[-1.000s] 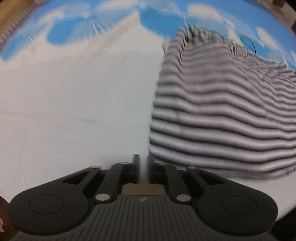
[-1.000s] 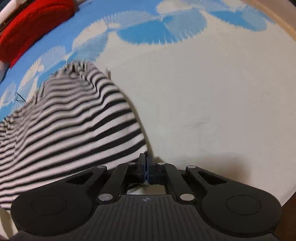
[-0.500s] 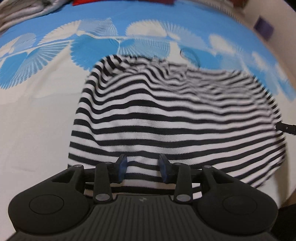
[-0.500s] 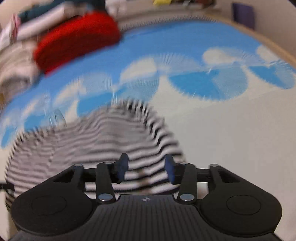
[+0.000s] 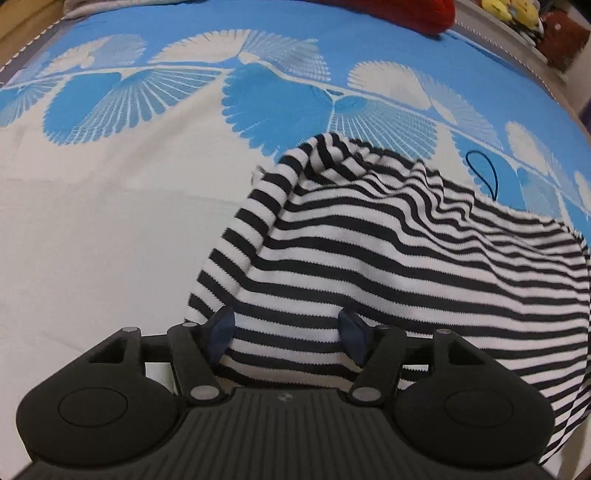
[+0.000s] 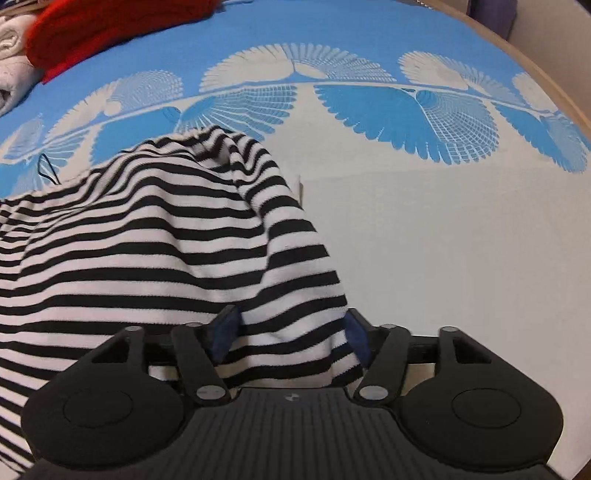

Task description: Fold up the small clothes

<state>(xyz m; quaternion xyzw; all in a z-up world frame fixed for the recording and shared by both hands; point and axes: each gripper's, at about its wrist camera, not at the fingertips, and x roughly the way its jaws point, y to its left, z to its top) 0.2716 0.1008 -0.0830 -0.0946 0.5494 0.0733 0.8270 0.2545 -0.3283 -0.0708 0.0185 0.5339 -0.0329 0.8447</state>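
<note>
A black-and-white striped garment (image 5: 388,258) lies in a rumpled fold on the blue-and-white bedspread (image 5: 110,221). My left gripper (image 5: 286,332) hovers over its near left corner. The jaws are opening, with striped cloth below and between the blue pads (image 5: 219,330), which do not press on it. In the right wrist view the same garment (image 6: 147,240) spreads to the left. My right gripper (image 6: 291,332) stands over its near right corner, jaws opening, cloth lying loose between its pads (image 6: 225,330).
A red cushion-like item (image 6: 110,26) and folded pale laundry (image 6: 11,55) sit at the far side of the bed. A thin black loop (image 5: 484,173) lies just beyond the garment. The bed's edge (image 6: 554,81) curves at far right.
Both grippers were shut at the garment's edge a second ago; both now stand apart and the cloth has dropped onto the bed. Both views have swung over the garment.
</note>
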